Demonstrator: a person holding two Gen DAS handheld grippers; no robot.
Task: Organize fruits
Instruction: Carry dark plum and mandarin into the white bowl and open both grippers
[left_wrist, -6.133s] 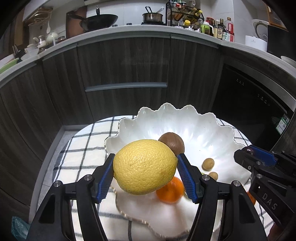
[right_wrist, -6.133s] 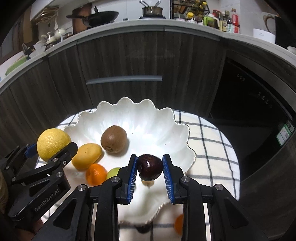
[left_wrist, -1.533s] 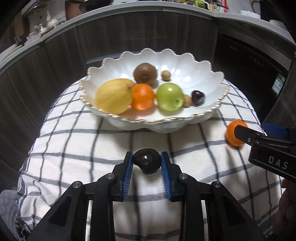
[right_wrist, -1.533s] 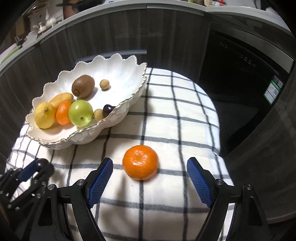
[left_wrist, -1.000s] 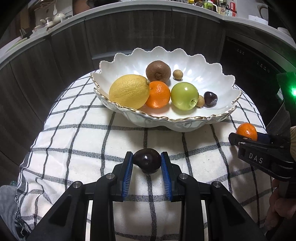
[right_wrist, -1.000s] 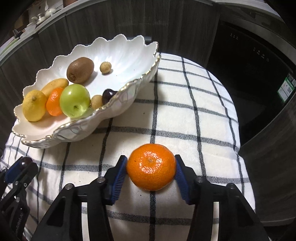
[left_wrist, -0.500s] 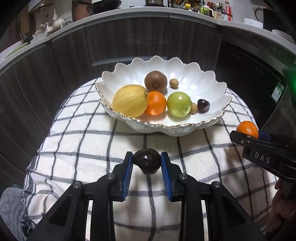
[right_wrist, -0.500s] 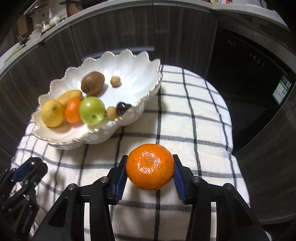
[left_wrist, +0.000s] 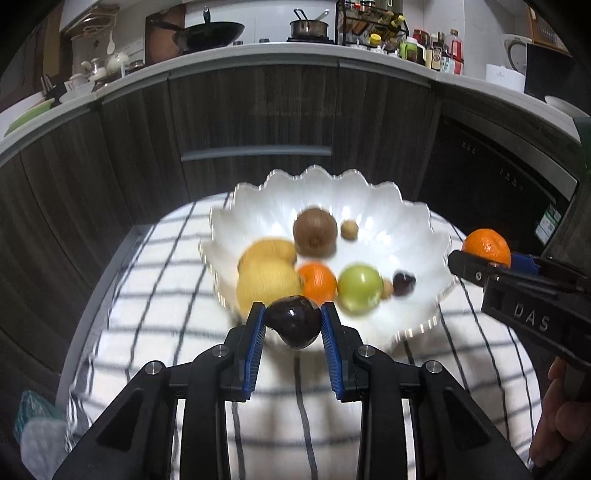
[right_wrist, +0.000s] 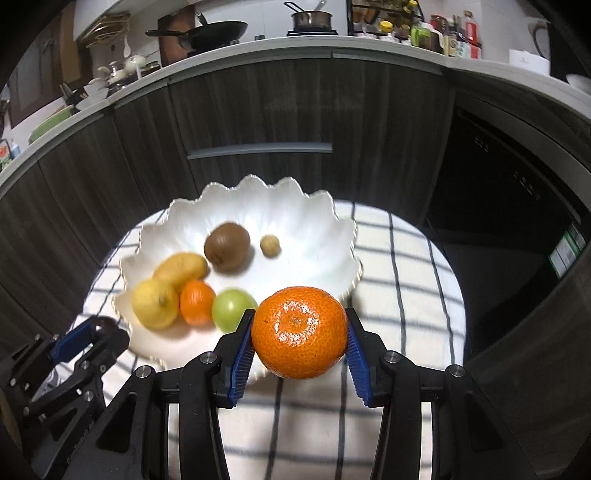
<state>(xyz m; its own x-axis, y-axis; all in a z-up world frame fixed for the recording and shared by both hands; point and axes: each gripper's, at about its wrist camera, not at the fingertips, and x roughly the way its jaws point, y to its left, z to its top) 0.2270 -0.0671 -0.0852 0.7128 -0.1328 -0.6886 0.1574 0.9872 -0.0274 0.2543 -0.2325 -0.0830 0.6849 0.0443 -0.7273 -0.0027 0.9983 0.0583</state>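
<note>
Left tool clenches a dark plum above the scalloped bowl's near rim; right tool clenches a tangerine above its right rim.

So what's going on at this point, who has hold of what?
A person is sorting fruit into a white scalloped bowl on a checked cloth. The left gripper is shut on a dark fruit, and the right gripper is shut on an orange; both are held up near the bowl's near edge. The bowl already holds a lemon, a kiwi, a green apple and several smaller fruits.
</note>
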